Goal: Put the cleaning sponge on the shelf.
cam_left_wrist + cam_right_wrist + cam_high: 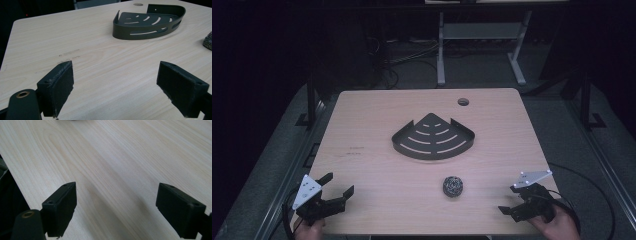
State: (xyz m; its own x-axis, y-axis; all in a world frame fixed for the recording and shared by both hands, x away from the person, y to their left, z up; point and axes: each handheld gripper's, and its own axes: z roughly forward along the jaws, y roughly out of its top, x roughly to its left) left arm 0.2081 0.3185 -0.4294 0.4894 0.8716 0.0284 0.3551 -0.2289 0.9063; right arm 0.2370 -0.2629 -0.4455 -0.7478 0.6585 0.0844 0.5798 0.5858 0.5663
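**Ball lies nearer the right gripper**

While both grippers wait at the near edge of the table (362, 130), the steel-wool ball (453, 186) sits between them but well off centre, closer to the right gripper (511, 200) than to the left gripper (338, 184). From the right gripper it lies off to the left and only a little farther up the table; from the left one it is well apart, across most of the near edge. In the left gripper view a dark sliver of the ball (208, 41) shows at the right border, far beyond the jaws.

Both grippers are released: each stands with its jaws spread wide over bare wood and nothing between them, as the right gripper view (116, 207) and left gripper view (115, 87) show.

Beyond the ball, toward the far side, lies the corner tray (433, 137), its curved wall facing the person. The ball is roundish, so no long axis dictates the approach. The right hand looks the likelier one to take it, sweeping leftward and slightly forward.
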